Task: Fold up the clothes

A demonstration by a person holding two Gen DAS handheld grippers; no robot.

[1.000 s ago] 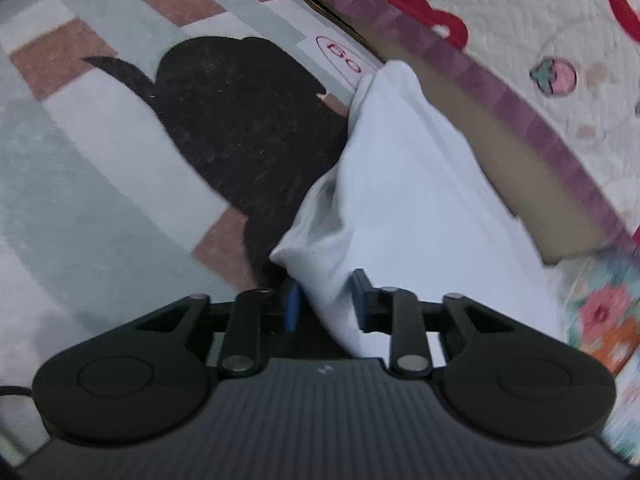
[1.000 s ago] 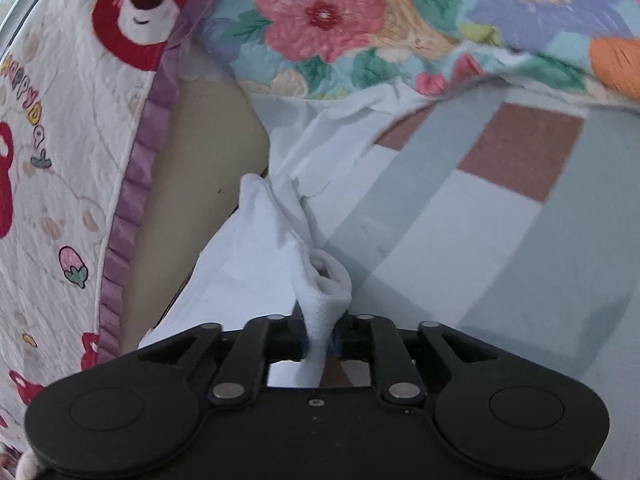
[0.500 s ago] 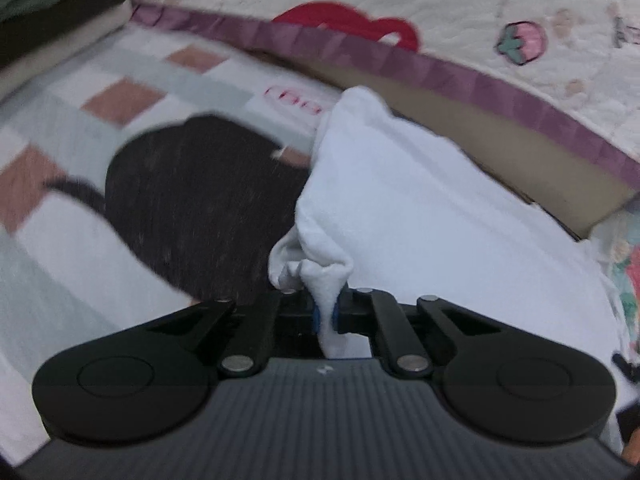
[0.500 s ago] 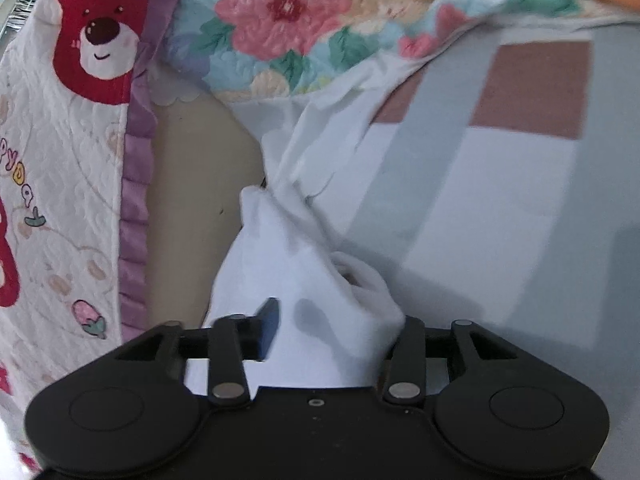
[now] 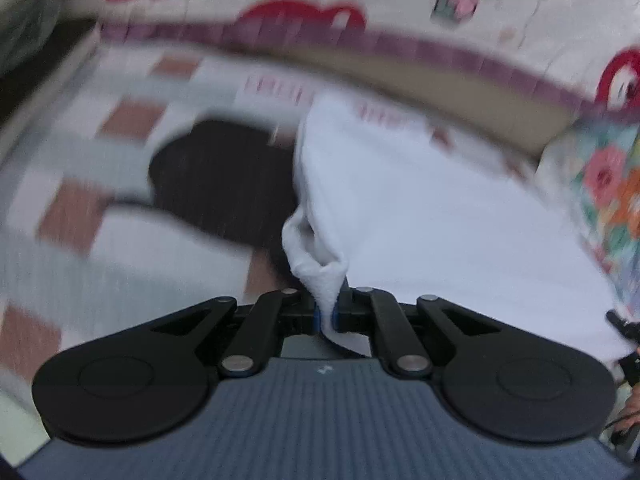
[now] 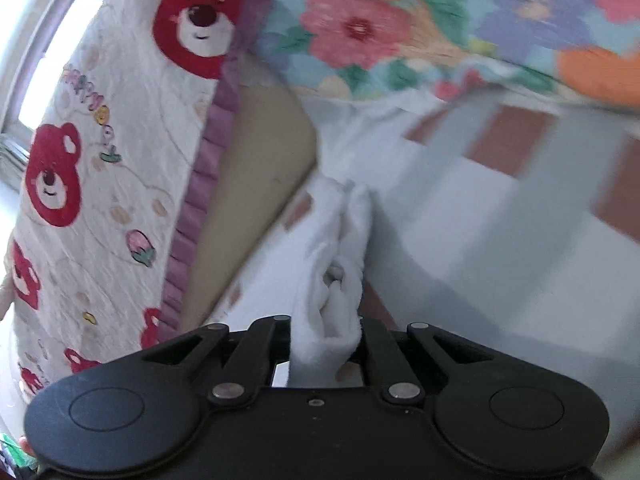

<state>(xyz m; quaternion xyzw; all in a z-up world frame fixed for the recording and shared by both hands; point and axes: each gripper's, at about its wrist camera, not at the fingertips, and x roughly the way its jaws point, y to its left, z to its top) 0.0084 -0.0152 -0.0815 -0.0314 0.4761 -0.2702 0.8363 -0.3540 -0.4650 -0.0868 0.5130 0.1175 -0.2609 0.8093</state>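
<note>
White garment (image 5: 420,216), soft fleecy cloth, lies spread over the checked bed cover (image 5: 132,248), and I have it pinched at two bunched edges. Which kind of garment it is I cannot tell.

Left wrist view, left to right: checked cover in pale grey, white and brown squares, much blurred; a large black patch (image 5: 224,176) printed on it, just beside the garment's left edge. My left fingers (image 5: 328,314) are closed tight on a rolled fold of that edge, blue pads pressing the cloth from both sides. The white sheet of it runs off rightward toward the floral quilt (image 5: 608,192). Along the top, a white quilt with red bears and purple trim (image 5: 400,46).

Right wrist view, left to right: a window (image 6: 48,60) at the far left; the bear quilt (image 6: 100,184) standing on edge, purple frill down its side; a tan surface (image 6: 248,184) beneath it. My right fingers (image 6: 326,344) are closed on a thick crumpled wad of the garment (image 6: 332,248), which rises in a narrow ridge ahead. Checked cover (image 6: 500,240) to the right, floral quilt (image 6: 440,32) above.
</note>
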